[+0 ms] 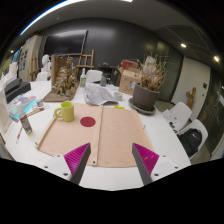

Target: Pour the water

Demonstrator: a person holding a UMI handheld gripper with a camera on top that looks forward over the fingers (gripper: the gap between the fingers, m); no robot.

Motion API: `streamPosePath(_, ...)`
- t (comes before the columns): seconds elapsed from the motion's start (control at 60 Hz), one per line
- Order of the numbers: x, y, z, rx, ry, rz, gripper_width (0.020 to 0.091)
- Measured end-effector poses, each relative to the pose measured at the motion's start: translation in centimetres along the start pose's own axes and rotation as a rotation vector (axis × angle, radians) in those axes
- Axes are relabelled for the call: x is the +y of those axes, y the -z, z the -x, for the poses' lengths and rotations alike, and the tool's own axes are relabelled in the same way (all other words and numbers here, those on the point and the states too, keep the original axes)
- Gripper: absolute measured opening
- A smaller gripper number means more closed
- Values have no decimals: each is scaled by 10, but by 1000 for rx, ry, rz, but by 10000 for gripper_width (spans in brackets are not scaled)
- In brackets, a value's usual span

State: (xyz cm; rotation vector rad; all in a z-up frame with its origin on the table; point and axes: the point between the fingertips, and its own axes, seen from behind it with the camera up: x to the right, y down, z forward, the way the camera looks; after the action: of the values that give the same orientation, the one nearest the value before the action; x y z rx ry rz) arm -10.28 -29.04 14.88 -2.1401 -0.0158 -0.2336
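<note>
While the gripper (112, 160) hangs spread and empty over the table's near edge (110, 182), the yellow mug (66, 111) stands upright ahead-left, beside the mat's far-left corner (98, 134).

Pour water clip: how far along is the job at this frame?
Nothing looks done. The gripper is open and empty, held above the near edge of the wooden board. The yellow-green mug stands untouched at the board's far left corner, beyond the fingers. No water container is identifiable. Reaching, grasping and pouring all remain.
</note>
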Motion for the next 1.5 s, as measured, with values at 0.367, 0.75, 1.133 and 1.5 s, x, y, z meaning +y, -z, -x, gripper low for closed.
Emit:
streamPosePath(0.367,0,11,153,-145,-9,16,862)
streamPosePath(0.75,-9,-10,385,-336,13,-73,858)
streamPosePath(1.133,-46,-105,466,-336,-55,-206,617)
streamPosePath(1.5,-54,-112,469,-325,-39,-219,234)
